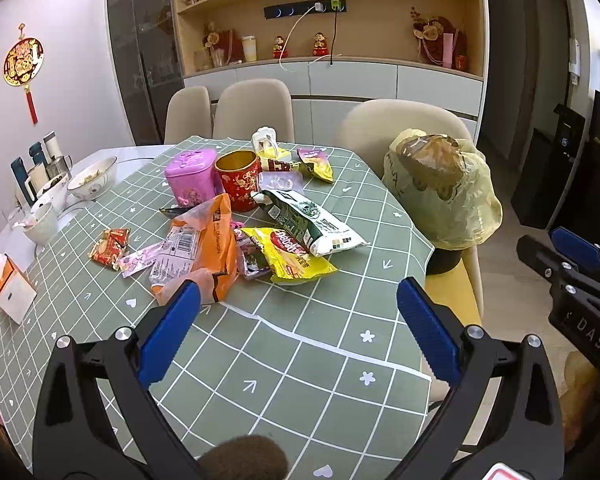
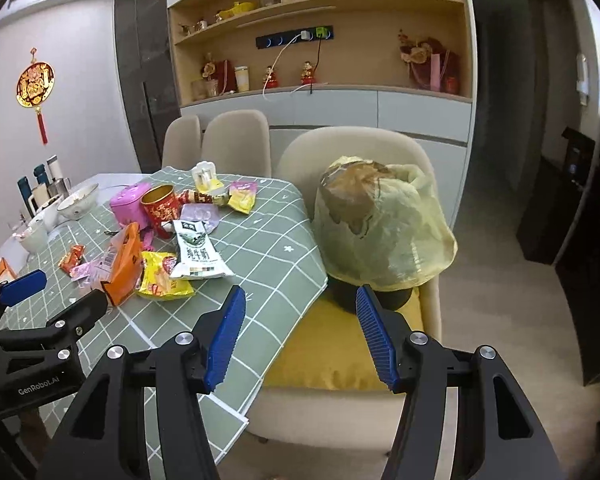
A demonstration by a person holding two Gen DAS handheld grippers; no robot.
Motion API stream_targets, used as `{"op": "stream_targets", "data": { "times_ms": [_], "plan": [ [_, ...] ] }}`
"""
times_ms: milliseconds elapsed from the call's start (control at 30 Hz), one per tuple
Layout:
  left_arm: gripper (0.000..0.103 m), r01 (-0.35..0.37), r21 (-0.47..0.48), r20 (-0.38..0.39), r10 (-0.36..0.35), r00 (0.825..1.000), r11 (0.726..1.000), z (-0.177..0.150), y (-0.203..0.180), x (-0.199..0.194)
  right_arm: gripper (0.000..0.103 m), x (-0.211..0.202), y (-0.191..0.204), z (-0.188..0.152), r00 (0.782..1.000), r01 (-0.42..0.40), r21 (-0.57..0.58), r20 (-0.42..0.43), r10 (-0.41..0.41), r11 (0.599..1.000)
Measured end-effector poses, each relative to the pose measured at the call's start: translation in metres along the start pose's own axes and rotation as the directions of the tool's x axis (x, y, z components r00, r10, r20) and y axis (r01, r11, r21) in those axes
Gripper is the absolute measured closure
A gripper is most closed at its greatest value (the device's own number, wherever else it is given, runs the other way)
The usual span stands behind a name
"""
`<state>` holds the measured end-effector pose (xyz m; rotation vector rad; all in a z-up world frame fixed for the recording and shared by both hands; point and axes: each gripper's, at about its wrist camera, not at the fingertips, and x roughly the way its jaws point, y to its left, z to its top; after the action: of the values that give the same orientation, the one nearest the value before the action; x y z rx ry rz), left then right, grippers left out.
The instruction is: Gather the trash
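Blue-padded jaws of the left gripper (image 1: 298, 326) stand wide apart over bare green checked tablecloth (image 1: 300, 360), gripping nothing, with open cloth between them and the litter ahead. The right gripper (image 2: 300, 334), equally spread and empty, hangs past the table's right edge, where the cloth drapes down beside a beige chair (image 2: 340, 400) with a yellow seat cushion (image 2: 332, 356).

The trash sits mid-table in a loose heap: an orange plastic bag (image 1: 208, 236), a yellow snack packet (image 1: 296, 256), a green-and-white milk powder pouch (image 1: 316, 224) lying across it, and small red wrappers (image 1: 110, 246) to the left. Just behind stand a red tin (image 1: 238, 182) and a pink container (image 1: 190, 178), with more wrappers (image 1: 316, 164) beyond.

On the chair, close against the table's edge, a dark bin (image 2: 380, 300) lined with a bulging yellow bag (image 2: 384, 224) rises above the tabletop. Bowls (image 1: 92, 178) and flasks (image 1: 32, 168) crowd the far left, a tissue box (image 1: 10, 284) the near left. Two more chairs (image 1: 252, 108) and wooden shelving (image 1: 324, 20) close off the far side; open floor (image 2: 500, 300) lies to the right.
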<state>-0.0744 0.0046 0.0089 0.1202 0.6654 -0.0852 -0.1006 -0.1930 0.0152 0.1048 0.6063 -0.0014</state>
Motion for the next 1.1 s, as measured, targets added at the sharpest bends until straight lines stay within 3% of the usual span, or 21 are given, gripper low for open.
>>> {"op": "stream_targets", "data": {
  "times_ms": [233, 533, 967, 1100],
  "plan": [
    [0.009, -0.003, -0.007, -0.003, 0.003, 1.000, 1.000, 0.000, 0.002, 0.001, 0.048, 0.002, 0.003, 0.003, 1.000, 0.016, -0.010, -0.004, -0.016, 1.000],
    [0.009, -0.063, -0.029, -0.013, 0.063, 0.998, 0.998, -0.001, 0.010, 0.000, 0.048, 0.004, 0.006, 0.003, 1.000, 0.002, -0.029, -0.010, -0.002, 1.000],
    [0.009, -0.076, -0.038, 0.002, 0.076, 0.997, 0.996, 0.000, 0.013, -0.004, 0.048, 0.006, 0.006, 0.003, 1.000, -0.017, -0.024, -0.026, 0.017, 1.000],
    [0.013, -0.067, -0.036, 0.003, 0.067, 0.998, 0.997, 0.001, 0.013, -0.005, 0.048, 0.006, 0.006, 0.003, 1.000, -0.016, -0.027, -0.024, 0.016, 1.000]
  ]
}}
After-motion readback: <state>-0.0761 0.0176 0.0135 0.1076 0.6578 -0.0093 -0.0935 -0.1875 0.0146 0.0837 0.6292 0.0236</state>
